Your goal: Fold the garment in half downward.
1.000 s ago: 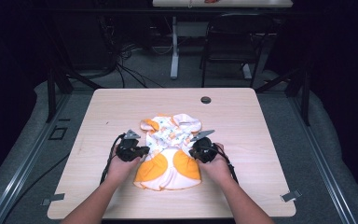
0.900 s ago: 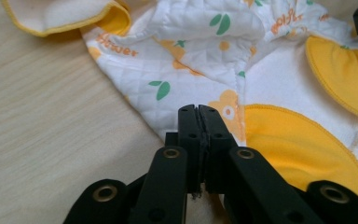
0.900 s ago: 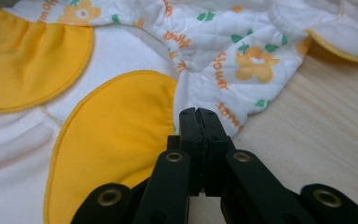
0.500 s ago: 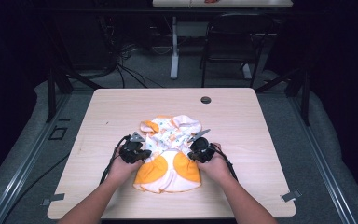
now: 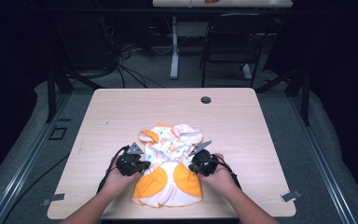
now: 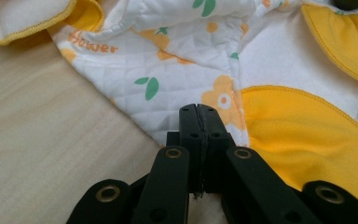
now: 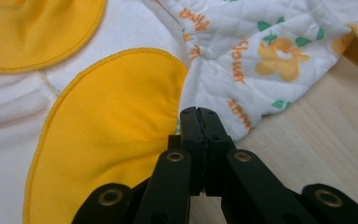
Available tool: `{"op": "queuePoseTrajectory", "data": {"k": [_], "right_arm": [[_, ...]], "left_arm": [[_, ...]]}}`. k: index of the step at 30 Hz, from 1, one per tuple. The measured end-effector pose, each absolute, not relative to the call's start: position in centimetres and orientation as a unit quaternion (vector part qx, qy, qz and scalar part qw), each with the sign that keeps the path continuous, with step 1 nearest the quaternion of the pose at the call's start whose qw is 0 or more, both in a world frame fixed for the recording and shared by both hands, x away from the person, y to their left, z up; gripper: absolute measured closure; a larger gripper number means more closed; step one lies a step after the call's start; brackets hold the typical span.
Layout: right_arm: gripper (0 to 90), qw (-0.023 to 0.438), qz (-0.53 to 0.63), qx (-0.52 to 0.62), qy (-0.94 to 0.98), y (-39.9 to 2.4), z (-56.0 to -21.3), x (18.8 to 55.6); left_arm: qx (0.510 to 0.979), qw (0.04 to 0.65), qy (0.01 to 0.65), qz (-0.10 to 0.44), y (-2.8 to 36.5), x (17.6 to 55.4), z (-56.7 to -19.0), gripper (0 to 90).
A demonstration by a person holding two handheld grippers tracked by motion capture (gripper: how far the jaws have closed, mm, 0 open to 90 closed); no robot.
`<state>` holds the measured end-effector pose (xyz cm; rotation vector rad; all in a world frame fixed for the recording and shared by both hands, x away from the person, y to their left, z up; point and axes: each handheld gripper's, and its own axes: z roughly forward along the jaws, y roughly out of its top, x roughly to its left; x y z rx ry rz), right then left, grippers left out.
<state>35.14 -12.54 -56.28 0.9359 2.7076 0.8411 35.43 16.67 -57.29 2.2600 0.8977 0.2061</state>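
Observation:
A small quilted baby garment (image 5: 168,173), white with flower print and orange-yellow patches, lies flat near the table's front edge. My left gripper (image 5: 144,164) sits at its left side, and my right gripper (image 5: 193,164) at its right side. In the left gripper view the black jaws (image 6: 198,112) are pressed together, their tips over the garment's (image 6: 177,60) printed edge. In the right gripper view the jaws (image 7: 198,114) are likewise together over the seam between the yellow patch and the print of the garment (image 7: 112,93). No fabric shows between either pair.
The wooden table (image 5: 121,112) has a small dark cable hole (image 5: 205,99) at the back right. A black chair (image 5: 233,42) and loose cables stand on the floor behind. Clamps (image 5: 290,195) sit at the table's front corners.
My left gripper has moved right, in to the garment's left edge. The right gripper has barely shifted. The garment lies as before.

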Motion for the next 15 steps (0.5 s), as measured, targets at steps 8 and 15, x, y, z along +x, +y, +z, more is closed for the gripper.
{"op": "queuePoseTrajectory", "data": {"k": [8, 15], "right_arm": [[90.0, 0.065, 0.288, 0.311, 0.903, -12.8, -56.3, 34.2], [90.0, 0.062, 0.281, 0.306, 0.908, -12.6, -56.2, 33.8]], "left_arm": [[0.867, 0.353, 0.345, 0.071, 17.0, 34.4, -57.4, 90.0], [0.870, 0.349, 0.343, 0.059, 17.0, 34.2, -57.3, 90.0]]}}
